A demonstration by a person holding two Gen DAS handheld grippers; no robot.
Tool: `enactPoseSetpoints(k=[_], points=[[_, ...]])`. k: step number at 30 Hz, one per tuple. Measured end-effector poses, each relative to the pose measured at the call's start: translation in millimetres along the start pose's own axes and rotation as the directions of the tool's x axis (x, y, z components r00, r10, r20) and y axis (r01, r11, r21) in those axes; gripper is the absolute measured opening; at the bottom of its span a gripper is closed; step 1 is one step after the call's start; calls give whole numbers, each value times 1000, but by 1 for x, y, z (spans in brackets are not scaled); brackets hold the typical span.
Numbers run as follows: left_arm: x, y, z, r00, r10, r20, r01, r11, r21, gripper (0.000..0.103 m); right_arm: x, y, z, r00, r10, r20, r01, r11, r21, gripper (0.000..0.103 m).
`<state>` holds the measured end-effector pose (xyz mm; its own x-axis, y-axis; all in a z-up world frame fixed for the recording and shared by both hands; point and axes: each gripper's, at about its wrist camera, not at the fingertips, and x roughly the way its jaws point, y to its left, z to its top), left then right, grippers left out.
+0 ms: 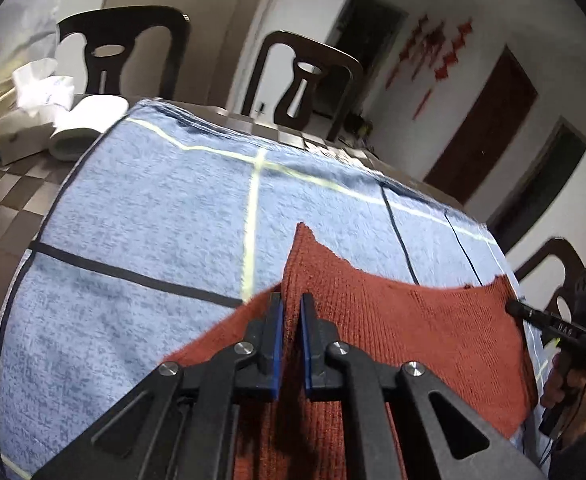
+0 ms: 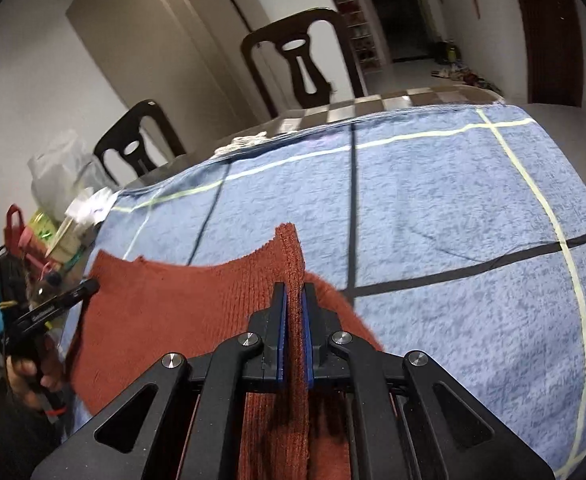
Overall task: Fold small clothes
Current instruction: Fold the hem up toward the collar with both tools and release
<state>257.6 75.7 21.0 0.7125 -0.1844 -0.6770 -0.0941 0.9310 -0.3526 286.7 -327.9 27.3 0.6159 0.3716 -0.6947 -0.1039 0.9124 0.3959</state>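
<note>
Rust-red knit garment [image 1: 393, 320] lies on the near part of a blue towel [image 1: 141, 208], which is spread over a checkered table [image 1: 9, 196]. The towel is the landmark here: pale yellow and black lines cross it in a grid.

Left gripper [image 1: 291, 304]: jaws closed on a raised ridge of the garment's edge, blue pads pressing the knit from both sides. A pointed corner of the cloth stands up just beyond the fingertips, over the towel's middle.

Right gripper [image 2: 295, 292]: likewise clamped on a pinched fold at the garment's other end, with a narrow strip of knit standing up past the jaws. In the left wrist view it shows at the towel's right edge, a hand [image 1: 569, 384] wrapped round its handle.

Between the two grips the garment's top edge sags in a shallow curve above the towel.

Off the towel's far left corner: a white paper roll [image 1: 89, 128] and crumpled tissues [image 1: 41, 84]. Dark wooden chairs [image 1: 125, 52] stand beyond the towel's far edge. Bags and clutter [image 2: 49, 216] sit past the towel's left side in the right wrist view
</note>
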Motion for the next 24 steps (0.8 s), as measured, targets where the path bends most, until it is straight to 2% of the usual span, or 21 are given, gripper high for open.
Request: enactPoseSetpoints(k=[3,6,7,8,11,16,18,20,24], points=[[13,8,-4,999,33,-37,-34,999,-19,9,18,-10,-2,999,-34,-40,35,999,29,7],[18,8,-10,998,48,-43,-49,999,-14,10,21,-20,-3,999,4,-39,-1,997,77,7],[18,8,-9,998,50,-49,-50,999,-11,11,18,-23,-4,999,6,-36,-3,996,85,11],[17,8,-8,997,54,-53,-55,998,-8,13,14,-22,-4,1000,-9,-24,11,996,84,18],[6,8,-8,996,67,-52,-67,998,6,13,-6,-12,-7,996,-89,19,88,995,39,20],[-38,-2,-21,995,101,14,-102,992,67,13,-48,18,-32,994,-78,71,81,996,-36,21],[-55,-14,-32,996,83,33,-85,992,98,16,-57,43,-55,997,-53,60,59,993,-104,21],[-66,-33,-50,999,33,30,-37,989,143,21,-58,62,-74,999,-34,40,40,987,-154,21],[-63,-76,-81,998,-53,-29,59,972,228,21,-48,95,-103,1000,7,1,-7,975,-222,21]])
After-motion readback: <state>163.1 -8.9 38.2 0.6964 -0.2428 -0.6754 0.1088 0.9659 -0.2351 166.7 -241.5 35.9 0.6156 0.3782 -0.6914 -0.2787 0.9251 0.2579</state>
